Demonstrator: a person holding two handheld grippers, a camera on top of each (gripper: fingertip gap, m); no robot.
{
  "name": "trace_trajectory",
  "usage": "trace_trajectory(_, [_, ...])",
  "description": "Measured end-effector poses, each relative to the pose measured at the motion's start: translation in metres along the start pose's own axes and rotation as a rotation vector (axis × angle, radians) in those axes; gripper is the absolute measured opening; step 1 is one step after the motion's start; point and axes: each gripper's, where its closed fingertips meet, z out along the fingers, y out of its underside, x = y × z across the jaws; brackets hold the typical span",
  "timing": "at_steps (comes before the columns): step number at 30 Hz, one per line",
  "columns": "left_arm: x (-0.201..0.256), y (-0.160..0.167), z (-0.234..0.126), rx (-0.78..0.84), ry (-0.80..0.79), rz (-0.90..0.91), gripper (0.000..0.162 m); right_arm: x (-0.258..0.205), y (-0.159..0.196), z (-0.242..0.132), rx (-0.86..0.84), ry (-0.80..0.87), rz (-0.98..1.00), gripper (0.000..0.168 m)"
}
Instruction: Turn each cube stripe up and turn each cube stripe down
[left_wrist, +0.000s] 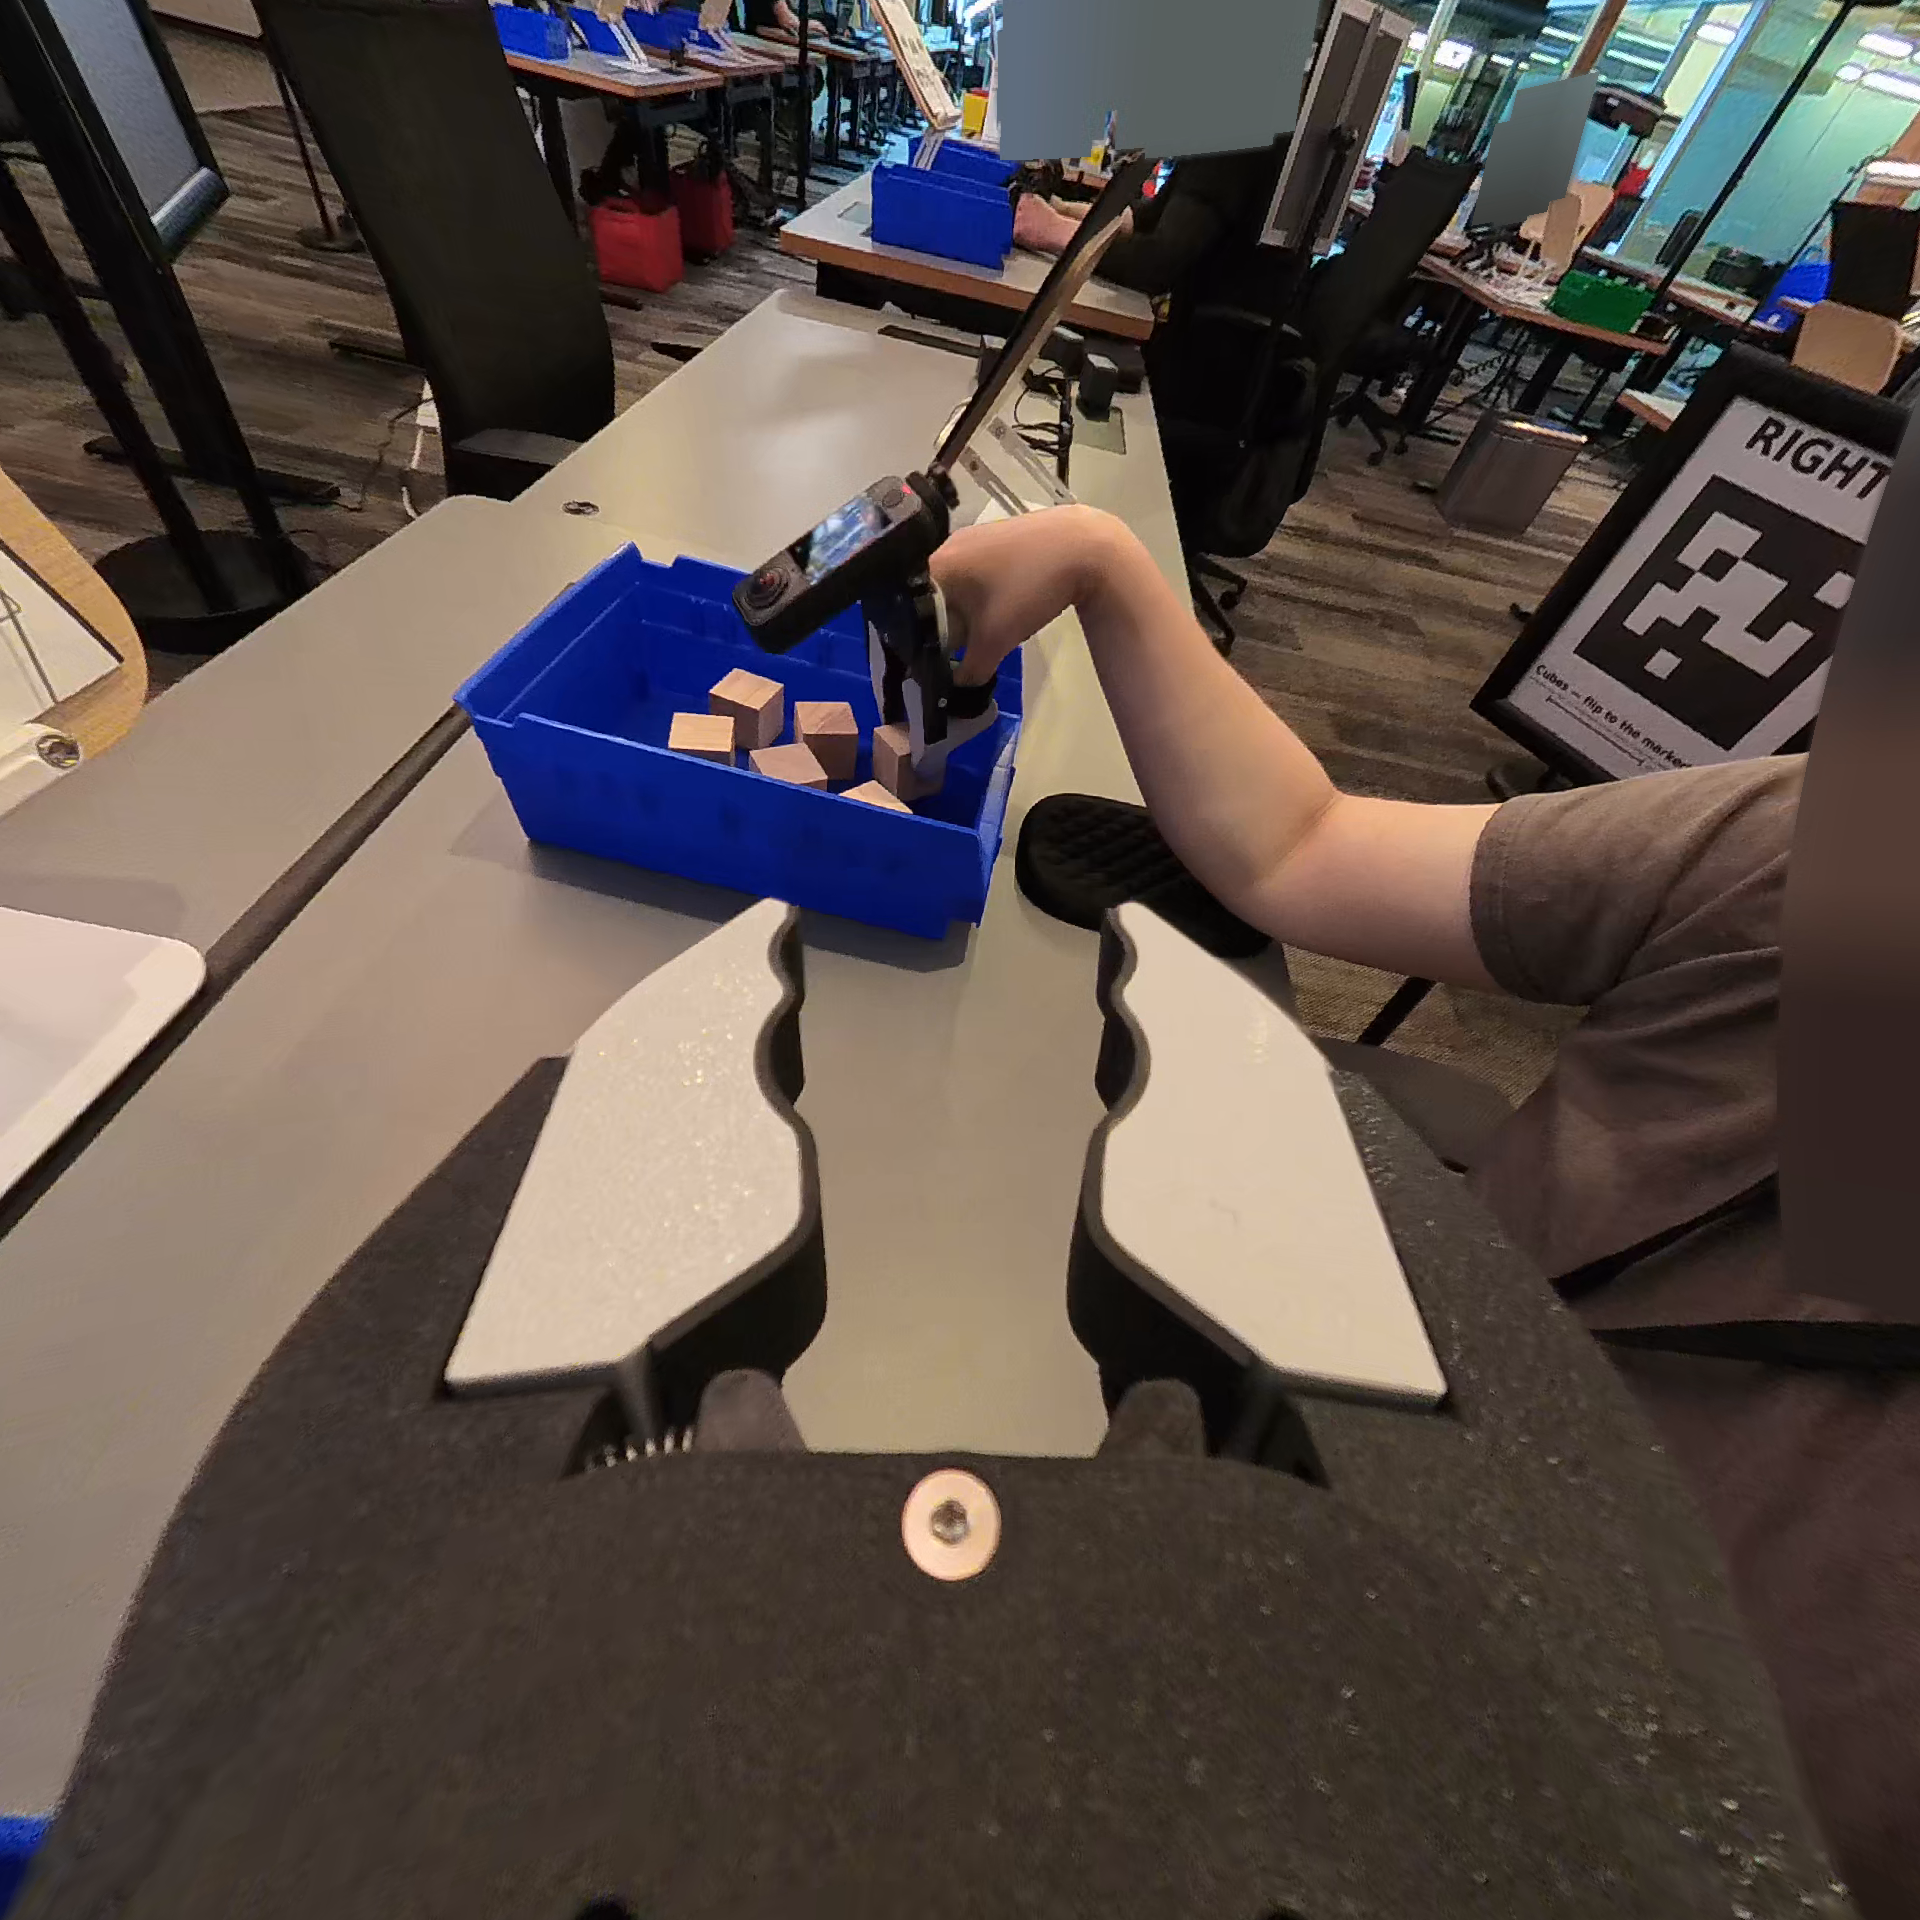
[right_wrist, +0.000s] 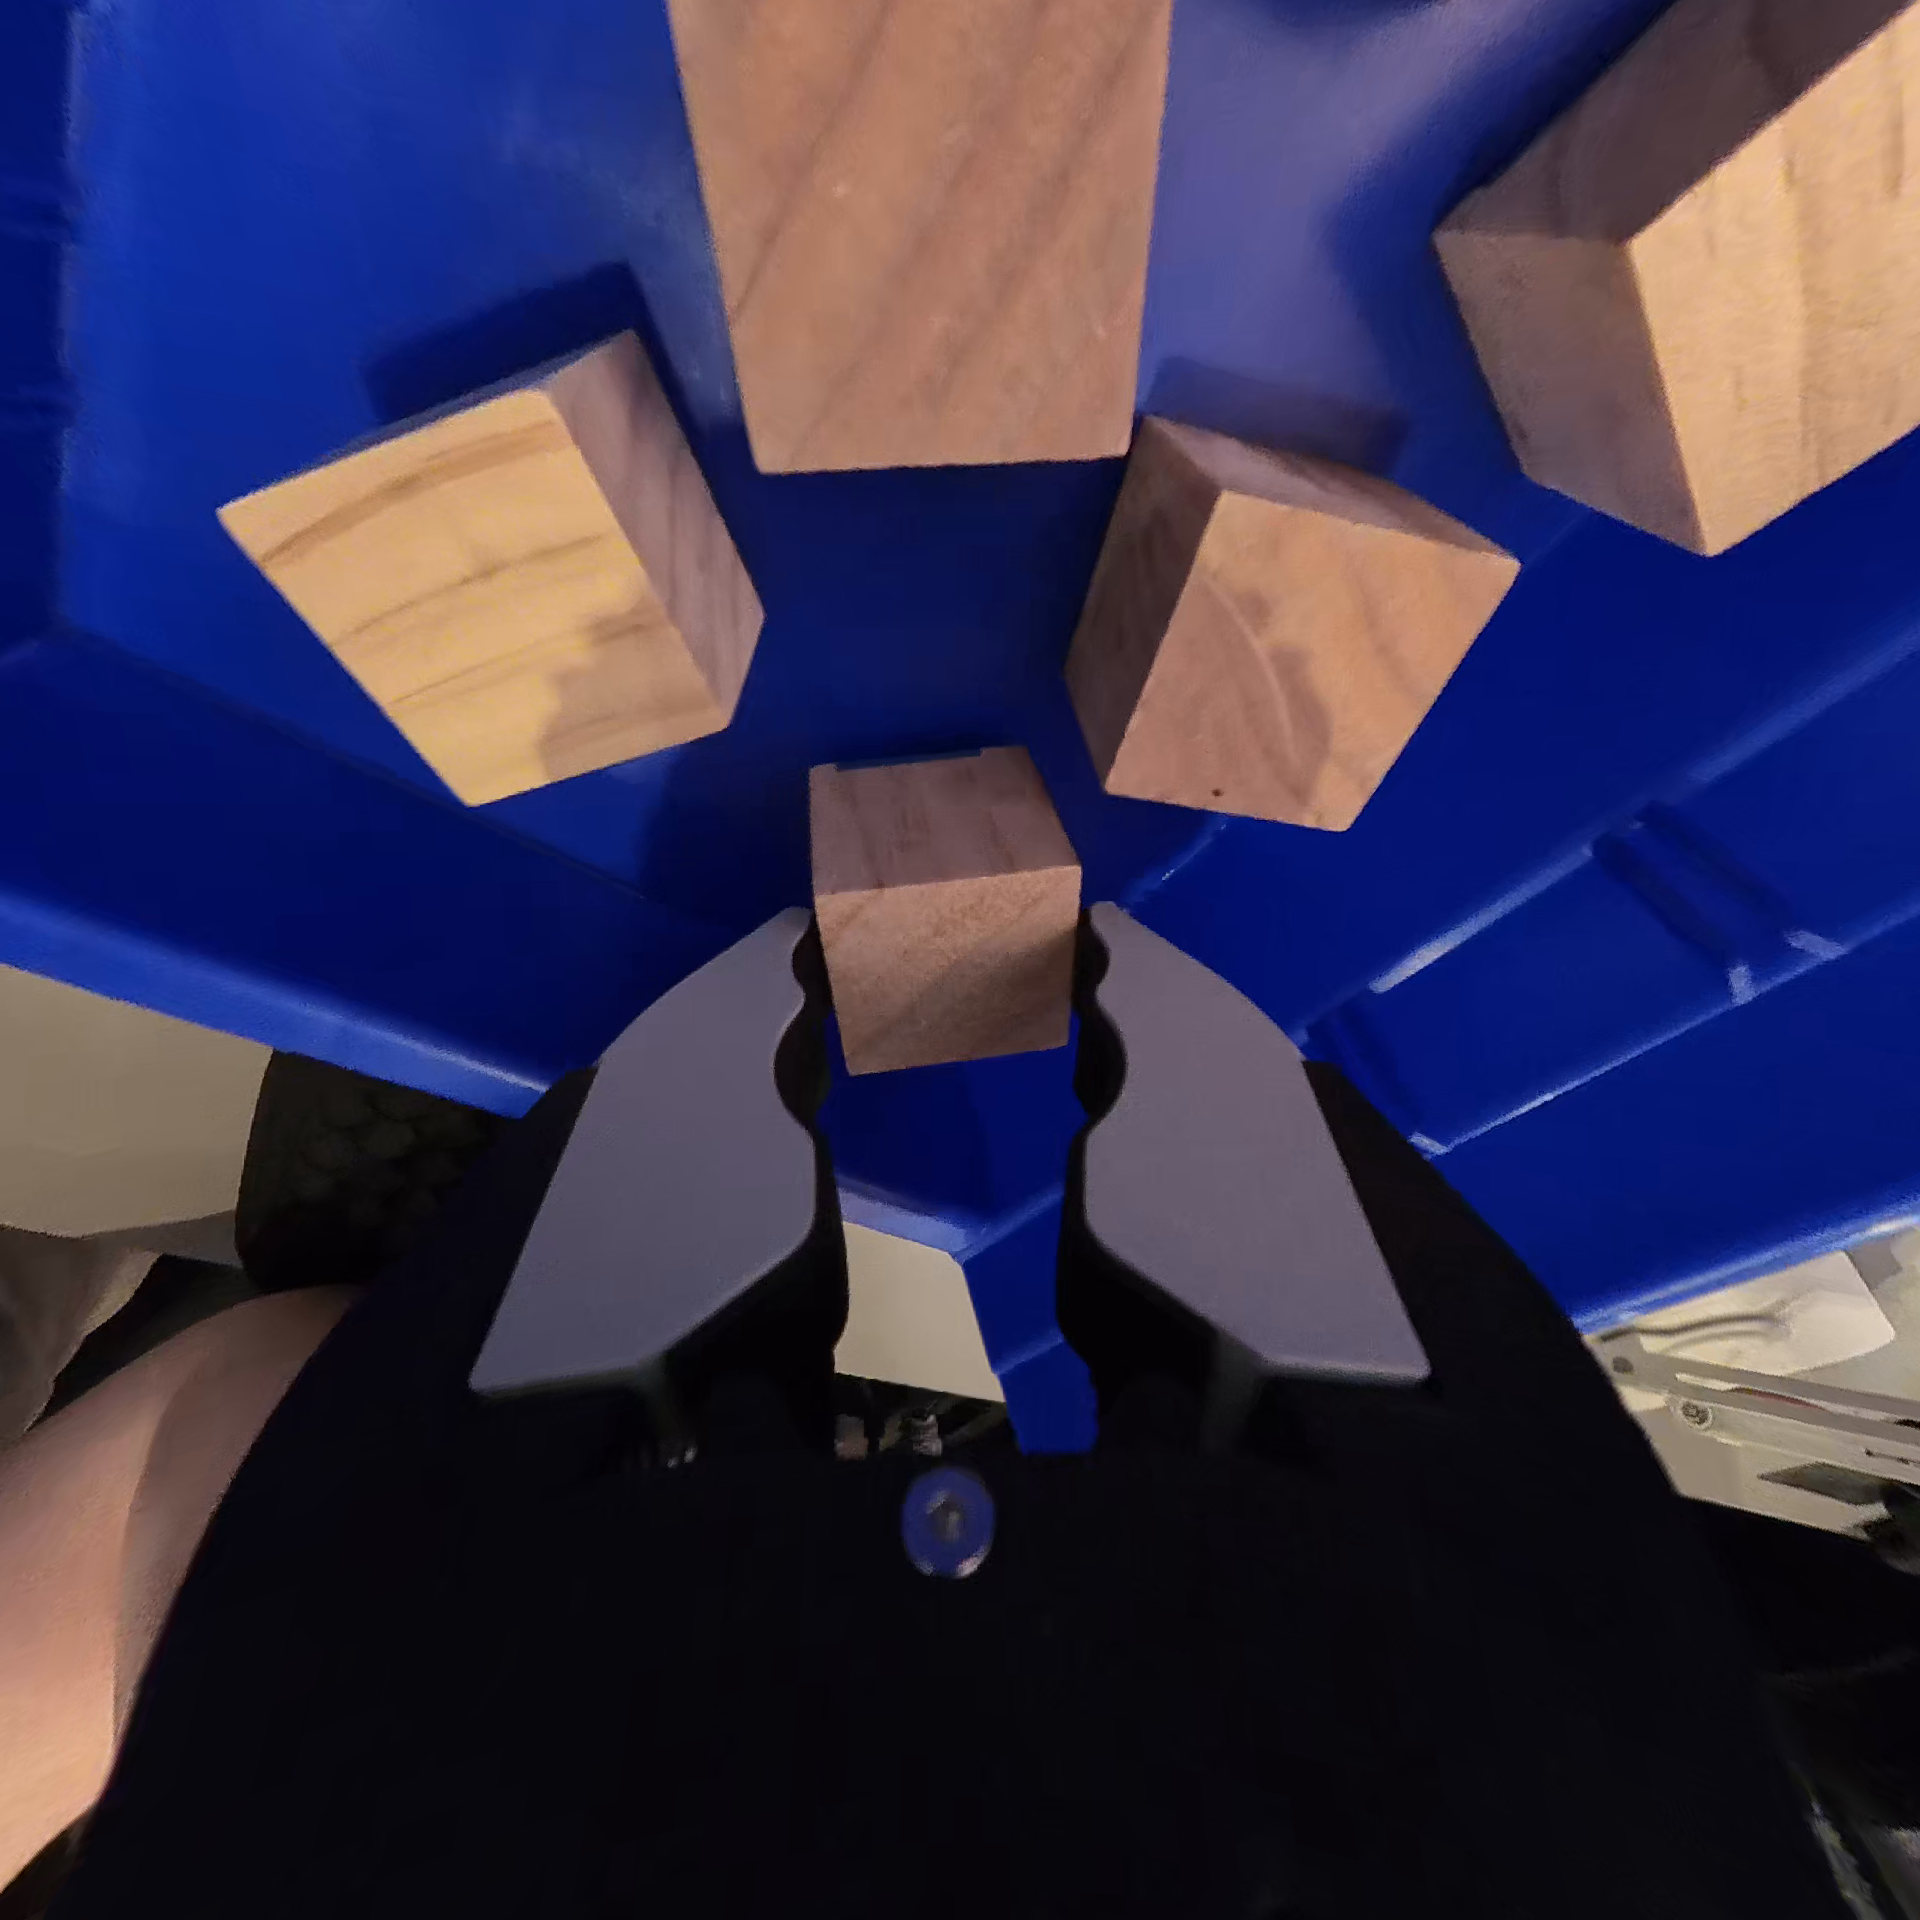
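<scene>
A grey table (left_wrist: 312, 831) is standing in a large open office, with rows of desks, black chairs and glass walls stretching behind it. A framed black-and-white marker sign (left_wrist: 1704, 613) is leaning at the right, and a white tray (left_wrist: 73, 1029) is sitting at the table's left edge. A black mesh pad (left_wrist: 1101, 852) is lying just beside a blue plastic bin (left_wrist: 727, 831) in the middle of the table.

Several wooden cubes (left_wrist: 744, 707) are lying loose inside the bin, some flat and some tilted. No stripe is showing clearly on any of them.

A person's bare right arm is reaching over the bin, pointing the right gripper (left_wrist: 920, 764) down into its near right corner. In the right wrist view, the right gripper (right_wrist: 948, 982) is closing its jaws against both sides of one small cube (right_wrist: 945, 956), grasping it above the blue floor.

The left gripper (left_wrist: 948, 997) is hovering over bare table in front of the bin, its jaws spread apart and holding nothing.
</scene>
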Motion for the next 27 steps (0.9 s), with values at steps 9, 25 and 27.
trace_trajectory(9, [-0.008, -0.011, -0.019, 0.073, -0.043, 0.022, 0.055, 0.004, 0.000, 0.008, -0.021, 0.002, 0.024, 0.046])
trace_trajectory(25, [-0.039, -0.004, -0.036, 0.168, -0.237, 0.127, 0.053, 0.048, -0.028, -0.108, 0.429, 0.506, 0.075, 0.051])
trace_trajectory(27, [-0.048, -0.005, -0.047, 0.169, -0.304, 0.136, 0.053, 0.055, -0.035, -0.130, 0.527, 0.586, 0.098, 0.051])
